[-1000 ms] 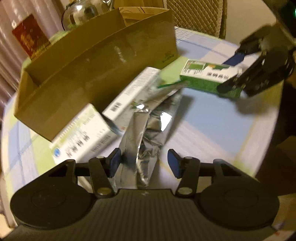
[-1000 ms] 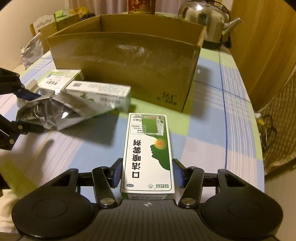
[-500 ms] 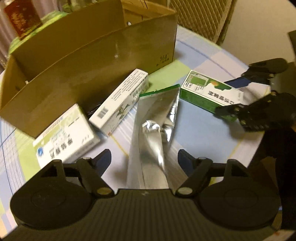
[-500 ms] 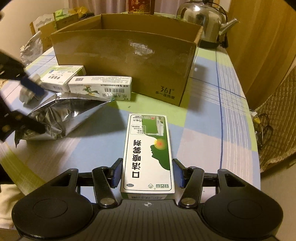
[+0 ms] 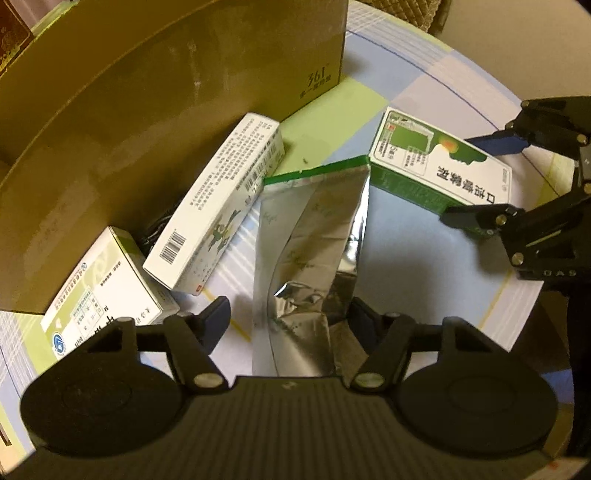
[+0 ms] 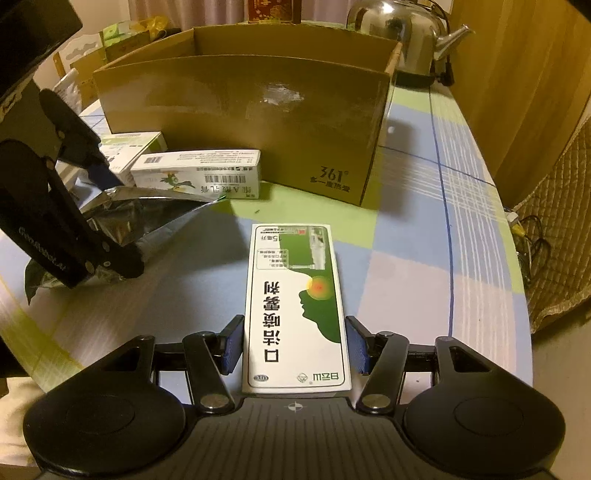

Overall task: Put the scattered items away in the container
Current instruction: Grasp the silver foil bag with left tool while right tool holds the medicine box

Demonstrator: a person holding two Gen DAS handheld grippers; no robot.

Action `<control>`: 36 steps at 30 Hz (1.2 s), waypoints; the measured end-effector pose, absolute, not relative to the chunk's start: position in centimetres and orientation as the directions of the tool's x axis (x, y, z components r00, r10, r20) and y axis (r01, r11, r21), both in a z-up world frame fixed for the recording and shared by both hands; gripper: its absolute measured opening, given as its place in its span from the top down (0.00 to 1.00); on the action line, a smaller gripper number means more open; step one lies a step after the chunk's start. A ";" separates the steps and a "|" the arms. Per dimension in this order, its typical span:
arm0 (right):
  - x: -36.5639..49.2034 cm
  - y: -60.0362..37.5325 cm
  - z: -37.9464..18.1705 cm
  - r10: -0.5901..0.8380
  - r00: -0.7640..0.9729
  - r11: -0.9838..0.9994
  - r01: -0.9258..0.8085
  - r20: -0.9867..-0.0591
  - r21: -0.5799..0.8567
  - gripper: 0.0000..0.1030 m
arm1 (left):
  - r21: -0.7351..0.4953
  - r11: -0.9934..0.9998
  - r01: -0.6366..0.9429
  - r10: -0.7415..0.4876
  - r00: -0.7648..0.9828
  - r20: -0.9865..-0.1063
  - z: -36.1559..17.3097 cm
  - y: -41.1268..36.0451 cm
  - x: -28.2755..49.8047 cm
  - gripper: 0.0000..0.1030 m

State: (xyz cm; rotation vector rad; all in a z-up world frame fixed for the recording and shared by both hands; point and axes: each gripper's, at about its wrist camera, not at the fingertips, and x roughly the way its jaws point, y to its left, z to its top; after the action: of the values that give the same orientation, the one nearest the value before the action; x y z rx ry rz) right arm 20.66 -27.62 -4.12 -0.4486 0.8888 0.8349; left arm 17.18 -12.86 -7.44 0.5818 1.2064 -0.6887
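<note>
Left gripper (image 5: 290, 319) points down over silver foil pouch (image 5: 314, 251), jaws just closing; right pad at pouch's crumpled edge, left pad clear, so spread — no grip. Pouch flat on checked tablecloth (image 5: 417, 258). Right gripper (image 6: 295, 345) straddles near end of green-and-white box (image 6: 295, 302), jaws just opening; small gaps both sides, box flat on cloth. Long white box (image 5: 218, 206) and small white box (image 5: 107, 284) lie against outer wall of cardboard box (image 6: 251, 122) — none of them inside. Steel kettle (image 6: 402, 33) behind.
</note>
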 end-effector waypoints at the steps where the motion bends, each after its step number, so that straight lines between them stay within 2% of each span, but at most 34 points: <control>1: 20.8 -27.6 -4.1 0.445 0.356 0.612 -0.791 -0.821 -0.011 0.41 | 0.041 0.668 0.743 -0.166 0.202 -0.965 -7.5 -12.8 17.2 0.37; 2: 20.8 -27.6 -4.1 0.447 0.359 0.613 -0.790 -0.819 -0.011 0.34 | 0.038 0.669 0.743 -0.167 0.199 -0.966 -7.6 -12.8 17.2 0.39; 3: 20.9 -27.7 -4.1 0.452 0.360 0.613 -0.790 -0.816 -0.009 0.33 | 0.035 0.671 0.741 -0.167 0.197 -0.966 -7.8 -12.8 17.3 0.39; 10: 21.6 -27.0 -4.3 0.440 0.337 0.608 -0.794 -0.833 0.000 0.32 | 0.021 0.681 0.732 -0.178 0.194 -0.965 -8.1 -12.6 17.5 0.39; 11: 21.6 -26.9 -4.3 0.443 0.333 0.605 -0.796 -0.832 0.004 0.32 | 0.018 0.682 0.731 -0.180 0.192 -0.965 -8.1 -12.6 17.5 0.42; 12: 21.6 -26.8 -4.3 0.444 0.328 0.603 -0.797 -0.834 0.008 0.33 | 0.005 0.683 0.731 -0.189 0.183 -0.965 -8.0 -12.6 17.5 0.49; 14: 21.7 -26.7 -4.3 0.440 0.327 0.607 -0.795 -0.836 0.008 0.33 | -0.003 0.689 0.725 -0.192 0.179 -0.965 -7.9 -12.5 17.5 0.52; 16: 21.6 -26.6 -4.4 0.438 0.327 0.609 -0.793 -0.837 0.008 0.35 | 0.001 0.688 0.726 -0.192 0.184 -0.964 -7.8 -12.6 17.2 0.55; 17: 21.5 -26.6 -4.4 0.434 0.330 0.609 -0.793 -0.839 0.004 0.48 | 0.003 0.689 0.725 -0.193 0.187 -0.963 -7.7 -12.6 17.2 0.57; 18: 21.5 -26.6 -4.4 0.428 0.330 0.608 -0.794 -0.841 -0.002 0.49 | 0.004 0.689 0.725 -0.193 0.189 -0.963 -7.6 -12.5 17.1 0.58; 36: 19.7 -28.0 -2.7 0.429 0.372 0.636 -0.771 -0.823 -0.017 0.49 | 0.001 0.697 0.717 -0.224 0.219 -0.949 -4.8 -11.3 14.8 0.60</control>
State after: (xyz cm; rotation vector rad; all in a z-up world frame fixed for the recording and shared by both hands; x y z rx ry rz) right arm 19.73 -28.02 -2.74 -0.4392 0.8945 0.8015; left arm 14.81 -11.32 -4.84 0.4994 1.1804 -0.6893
